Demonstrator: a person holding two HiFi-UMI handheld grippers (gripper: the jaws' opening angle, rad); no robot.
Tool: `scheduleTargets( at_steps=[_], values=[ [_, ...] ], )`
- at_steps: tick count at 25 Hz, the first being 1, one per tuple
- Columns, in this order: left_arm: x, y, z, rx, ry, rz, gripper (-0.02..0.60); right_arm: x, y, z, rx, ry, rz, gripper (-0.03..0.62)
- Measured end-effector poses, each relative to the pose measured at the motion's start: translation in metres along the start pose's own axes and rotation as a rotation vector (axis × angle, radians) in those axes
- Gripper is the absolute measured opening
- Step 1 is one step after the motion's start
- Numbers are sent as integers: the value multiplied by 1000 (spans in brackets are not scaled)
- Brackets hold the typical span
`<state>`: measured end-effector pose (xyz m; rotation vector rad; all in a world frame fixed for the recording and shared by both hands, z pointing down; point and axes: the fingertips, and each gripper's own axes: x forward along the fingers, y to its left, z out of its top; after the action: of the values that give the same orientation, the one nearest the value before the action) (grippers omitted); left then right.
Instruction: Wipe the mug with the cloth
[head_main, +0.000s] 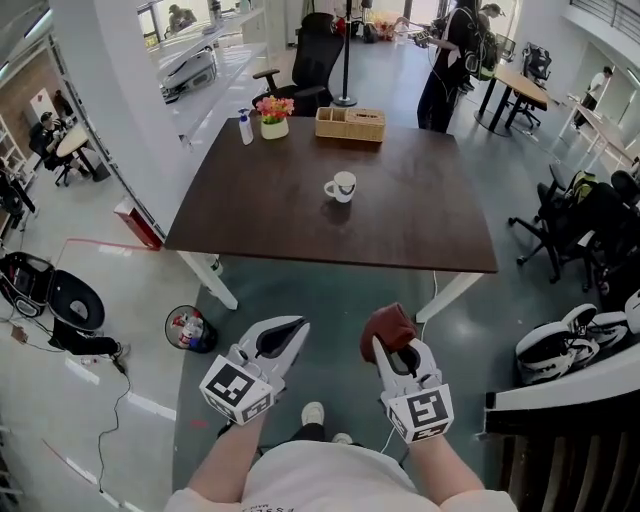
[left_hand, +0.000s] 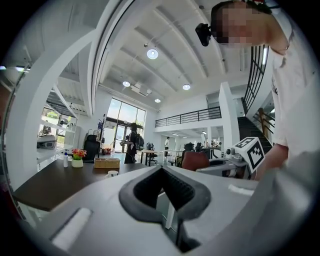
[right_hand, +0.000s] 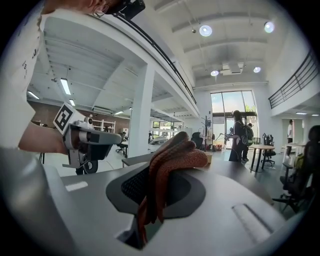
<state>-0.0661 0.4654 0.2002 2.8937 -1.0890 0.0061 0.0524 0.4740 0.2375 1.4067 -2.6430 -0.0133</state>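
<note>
A white mug (head_main: 341, 186) stands near the middle of the dark brown table (head_main: 270, 210), well ahead of both grippers. The mug (left_hand: 113, 173) shows small and distant in the left gripper view. My right gripper (head_main: 392, 346) is held low before the table's near edge, shut on a bunched reddish-brown cloth (head_main: 388, 323). That cloth (right_hand: 175, 156) folds over the jaw tips in the right gripper view. My left gripper (head_main: 292, 326) hangs beside it, shut, with nothing in it.
At the table's far end are a wooden tray box (head_main: 350, 124), a flower pot (head_main: 274, 118) and a spray bottle (head_main: 245, 128). A black office chair (head_main: 312, 58) stands behind. A bin (head_main: 190, 328) sits on the floor at left. More chairs (head_main: 575, 225) crowd the right.
</note>
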Motion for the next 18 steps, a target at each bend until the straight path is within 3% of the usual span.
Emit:
scheduleTargets(
  at_steps=[8, 18],
  values=[
    [-12, -32, 0, -1, -4, 2, 2, -33, 7, 9, -16, -12, 0, 78],
    [-23, -43, 5, -11, -11, 4, 2, -43, 18, 13, -5, -17, 7, 78]
  ],
)
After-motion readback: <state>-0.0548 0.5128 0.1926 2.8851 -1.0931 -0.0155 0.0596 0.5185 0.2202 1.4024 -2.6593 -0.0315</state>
